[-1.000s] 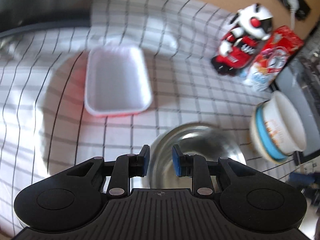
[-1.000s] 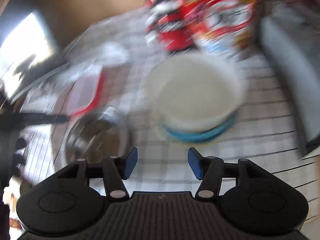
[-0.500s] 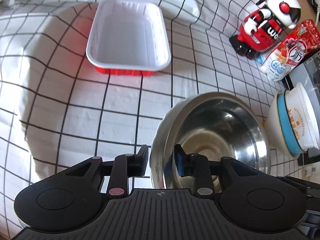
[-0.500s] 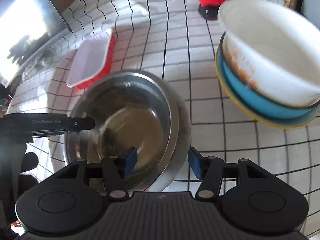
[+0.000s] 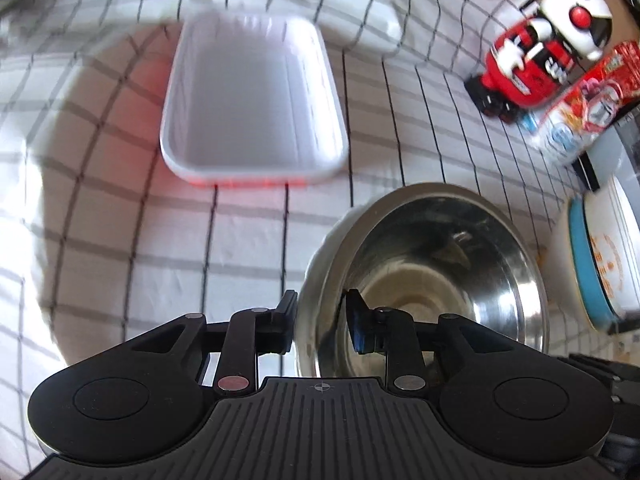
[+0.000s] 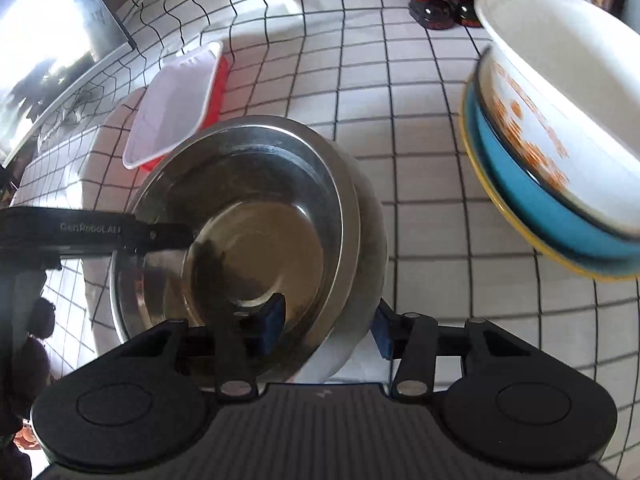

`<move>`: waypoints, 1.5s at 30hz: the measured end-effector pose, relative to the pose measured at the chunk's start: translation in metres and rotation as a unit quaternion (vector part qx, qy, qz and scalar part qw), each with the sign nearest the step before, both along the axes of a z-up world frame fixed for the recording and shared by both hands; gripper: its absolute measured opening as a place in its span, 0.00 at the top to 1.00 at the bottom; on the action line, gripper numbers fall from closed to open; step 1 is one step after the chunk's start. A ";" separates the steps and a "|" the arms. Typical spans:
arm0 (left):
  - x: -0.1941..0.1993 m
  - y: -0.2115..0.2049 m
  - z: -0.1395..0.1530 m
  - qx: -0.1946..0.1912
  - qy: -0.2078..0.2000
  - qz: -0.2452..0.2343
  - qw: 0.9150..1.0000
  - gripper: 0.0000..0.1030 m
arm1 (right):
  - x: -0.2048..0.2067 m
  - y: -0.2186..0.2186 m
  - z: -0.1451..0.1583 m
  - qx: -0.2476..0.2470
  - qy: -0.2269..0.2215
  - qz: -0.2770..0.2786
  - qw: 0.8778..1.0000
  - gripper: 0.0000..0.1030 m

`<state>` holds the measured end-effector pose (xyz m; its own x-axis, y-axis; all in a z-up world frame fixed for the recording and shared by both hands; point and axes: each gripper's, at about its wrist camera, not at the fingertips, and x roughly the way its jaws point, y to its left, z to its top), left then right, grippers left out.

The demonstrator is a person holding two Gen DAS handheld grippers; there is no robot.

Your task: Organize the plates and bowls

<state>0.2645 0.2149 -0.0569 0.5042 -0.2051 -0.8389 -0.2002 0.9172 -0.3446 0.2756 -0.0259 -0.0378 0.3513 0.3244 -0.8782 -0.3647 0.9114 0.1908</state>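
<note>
A steel bowl (image 5: 432,280) (image 6: 256,220) rests nested in a white bowl (image 6: 372,240) on the checked cloth. My left gripper (image 5: 322,326) straddles the near-left rim, one pad inside the steel wall and one against the white outer wall; its jaws are closing and press on the rim. My right gripper (image 6: 328,328) straddles the opposite rim of both bowls, its jaws closing, and a little gap shows at the inner pad. One left gripper finger (image 6: 160,236) reaches over the rim in the right wrist view.
A white bowl with orange print (image 6: 560,120) sits stacked in a blue bowl on a yellow plate at the right. A red tray with a white inside (image 5: 252,100) lies beyond. A toy robot (image 5: 548,48) and a snack bag (image 5: 580,108) stand at the back right.
The right gripper swung from the stacked bowls to the steel bowl, sank onto its rim and narrowed. The left gripper came down over the other rim and narrowed after opening a little.
</note>
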 end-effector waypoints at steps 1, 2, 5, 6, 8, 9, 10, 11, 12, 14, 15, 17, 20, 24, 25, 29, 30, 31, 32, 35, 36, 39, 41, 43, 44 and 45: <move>0.003 0.001 0.001 0.004 -0.003 0.003 1.000 0.72 | 0.002 0.003 0.000 0.001 -0.002 0.001 1.000 0.55; 0.006 0.002 0.001 0.006 -0.004 0.006 1.000 0.72 | 0.004 0.005 0.000 0.002 -0.003 0.001 1.000 0.55; 0.008 0.006 0.001 -0.002 -0.008 0.012 1.000 0.72 | 0.010 0.009 0.000 -0.001 -0.007 0.002 1.000 0.55; 0.007 0.008 0.000 -0.010 -0.009 0.015 1.000 0.72 | 0.011 0.009 0.000 0.000 -0.008 0.005 1.000 0.55; 0.002 0.012 0.000 -0.025 -0.014 0.026 0.999 0.73 | 0.010 0.007 0.002 0.002 -0.010 0.011 1.000 0.55; -0.002 0.013 0.000 -0.029 -0.019 0.032 0.999 0.74 | 0.009 0.006 0.003 0.003 -0.015 0.014 1.000 0.54; -0.006 0.013 0.002 -0.028 -0.025 0.037 0.999 0.74 | 0.007 0.005 0.005 0.003 -0.018 0.017 1.000 0.54; -0.011 0.013 0.004 -0.024 -0.030 0.041 0.998 0.74 | 0.006 0.003 0.008 0.004 -0.022 0.022 0.999 0.54; -0.015 0.012 0.008 -0.020 -0.035 0.046 0.998 0.75 | 0.004 0.002 0.010 0.004 -0.026 0.025 0.999 0.54; -0.023 0.010 0.017 -0.009 -0.048 0.060 0.997 0.77 | -0.001 -0.001 0.018 0.002 -0.037 0.036 0.999 0.54; -0.027 0.009 0.022 -0.006 -0.057 0.067 0.996 0.82 | -0.004 -0.004 0.022 0.001 -0.045 0.042 0.998 0.54; -0.037 0.011 0.035 -0.017 -0.083 0.079 0.993 0.83 | -0.014 -0.010 0.038 0.001 -0.072 0.061 0.996 0.54; -0.050 0.010 0.055 -0.030 -0.128 0.094 0.987 0.85 | -0.026 -0.024 0.063 0.016 -0.109 0.081 0.991 0.54; -0.050 -0.006 0.072 -0.077 -0.161 0.084 0.980 0.86 | -0.027 -0.042 0.092 0.042 -0.153 0.076 0.985 0.53; -0.047 -0.014 0.074 -0.089 -0.164 0.074 0.980 0.86 | -0.027 -0.049 0.099 0.046 -0.166 0.071 0.983 0.52; -0.037 -0.052 0.081 -0.119 -0.181 0.027 0.976 0.88 | -0.025 -0.079 0.124 0.054 -0.229 0.049 0.971 0.46; -0.035 -0.064 0.084 -0.119 -0.190 0.014 0.975 0.88 | -0.025 -0.087 0.128 0.053 -0.246 0.042 0.967 0.42; -0.033 -0.074 0.088 -0.115 -0.198 0.004 0.974 0.88 | -0.024 -0.096 0.131 0.051 -0.260 0.037 0.964 0.38; -0.033 -0.085 0.093 -0.107 -0.205 -0.006 0.973 0.88 | -0.021 -0.107 0.134 0.046 -0.279 0.027 0.959 0.36; -0.030 -0.118 0.105 -0.080 -0.220 -0.039 0.972 0.88 | -0.006 -0.133 0.135 0.026 -0.297 0.007 0.954 0.33; -0.030 -0.128 0.108 -0.070 -0.222 -0.046 0.971 0.88 | 0.001 -0.141 0.134 0.023 -0.291 0.003 0.956 0.33; -0.028 -0.152 0.115 -0.031 -0.229 -0.042 0.972 0.88 | 0.020 -0.163 0.125 0.013 -0.268 -0.008 0.963 0.33; -0.025 -0.165 0.120 -0.017 -0.229 -0.040 0.972 0.88 | 0.031 -0.177 0.117 0.003 -0.248 -0.017 0.969 0.33; -0.019 -0.176 0.122 -0.009 -0.216 -0.043 0.975 0.86 | 0.039 -0.187 0.109 0.003 -0.231 -0.019 0.973 0.33; -0.018 -0.183 0.122 0.000 -0.210 -0.043 0.977 0.86 | 0.043 -0.191 0.106 0.004 -0.225 -0.017 0.974 0.33; -0.017 -0.189 0.122 0.009 -0.206 -0.042 0.978 0.85 | 0.046 -0.193 0.102 0.005 -0.221 -0.012 0.975 0.33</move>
<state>0.2477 0.0262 0.0651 0.7822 -0.2467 -0.5721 0.0281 0.9313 -0.3632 0.3213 -0.2193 0.0647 0.7019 0.3192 -0.6367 -0.3918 0.9196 0.0292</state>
